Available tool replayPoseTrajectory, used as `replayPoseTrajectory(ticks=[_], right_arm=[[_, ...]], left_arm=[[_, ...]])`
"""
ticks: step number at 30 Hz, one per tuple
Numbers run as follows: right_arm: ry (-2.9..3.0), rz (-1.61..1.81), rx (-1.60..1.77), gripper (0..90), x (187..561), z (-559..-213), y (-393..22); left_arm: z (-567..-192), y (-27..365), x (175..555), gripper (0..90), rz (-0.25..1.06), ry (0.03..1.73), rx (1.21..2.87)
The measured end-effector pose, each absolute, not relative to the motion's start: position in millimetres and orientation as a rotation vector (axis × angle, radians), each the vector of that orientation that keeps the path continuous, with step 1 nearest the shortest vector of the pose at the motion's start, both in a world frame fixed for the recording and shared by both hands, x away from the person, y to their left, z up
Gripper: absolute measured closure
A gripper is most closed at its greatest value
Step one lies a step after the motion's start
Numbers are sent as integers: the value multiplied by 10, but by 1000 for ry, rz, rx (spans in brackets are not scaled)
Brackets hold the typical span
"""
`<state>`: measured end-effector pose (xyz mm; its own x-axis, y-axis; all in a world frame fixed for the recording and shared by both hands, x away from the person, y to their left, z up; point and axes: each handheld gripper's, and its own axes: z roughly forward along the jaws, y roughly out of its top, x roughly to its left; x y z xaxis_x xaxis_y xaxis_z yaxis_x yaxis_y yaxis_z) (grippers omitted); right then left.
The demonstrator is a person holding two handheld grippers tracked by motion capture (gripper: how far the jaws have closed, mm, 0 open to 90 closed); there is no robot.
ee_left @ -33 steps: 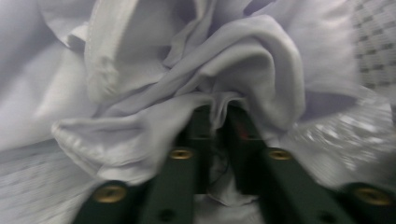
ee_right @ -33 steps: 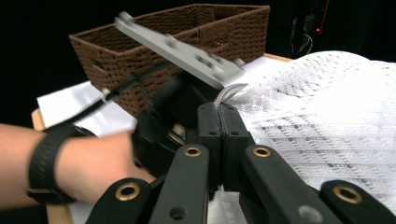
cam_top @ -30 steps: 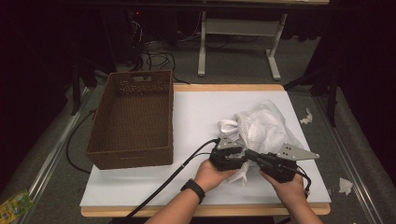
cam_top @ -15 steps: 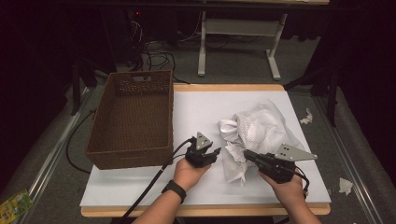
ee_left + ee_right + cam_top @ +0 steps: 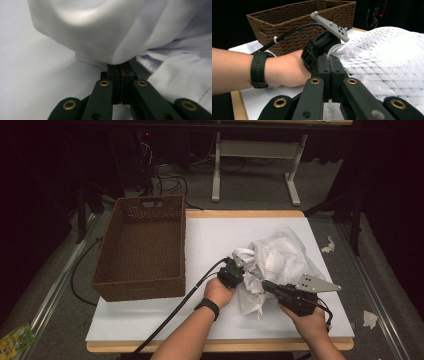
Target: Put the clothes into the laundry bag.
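White tabletop fills the middle of the high view, wicker basket at left. Right of center lies the mesh laundry bag. Left gripper has just closed on its edge; right gripper pinches its lower fold. Thin mesh could slip or snag if both forearms, angled inward from below, pull apart.

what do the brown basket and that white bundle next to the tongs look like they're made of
Basket: seemingly woven wicker or paper cord, matte brown; tight braided rows show on its walls. White bundle: soft fabric, partly open mesh netting with visible holes, partly smooth cloth with a stitched hem.
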<state>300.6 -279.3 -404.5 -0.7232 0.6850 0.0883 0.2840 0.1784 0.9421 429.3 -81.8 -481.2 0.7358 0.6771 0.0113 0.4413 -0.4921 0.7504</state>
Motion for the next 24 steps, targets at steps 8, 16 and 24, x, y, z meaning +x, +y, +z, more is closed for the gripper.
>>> replayPoseTrajectory(ticks=[8,16,24], right_arm=[[2108,1529,925,900,3015,-4070,-2786],[2102,1452,1028,900,3122,-4172,-2856],[2104,1403,1055,900,3119,-4210,-2869]], left_arm=[[-4738,-494,4127,900,439,910,2076],[-4641,117,3527,900,484,860,2070],[-4761,423,3010,900,410,790,2158]])
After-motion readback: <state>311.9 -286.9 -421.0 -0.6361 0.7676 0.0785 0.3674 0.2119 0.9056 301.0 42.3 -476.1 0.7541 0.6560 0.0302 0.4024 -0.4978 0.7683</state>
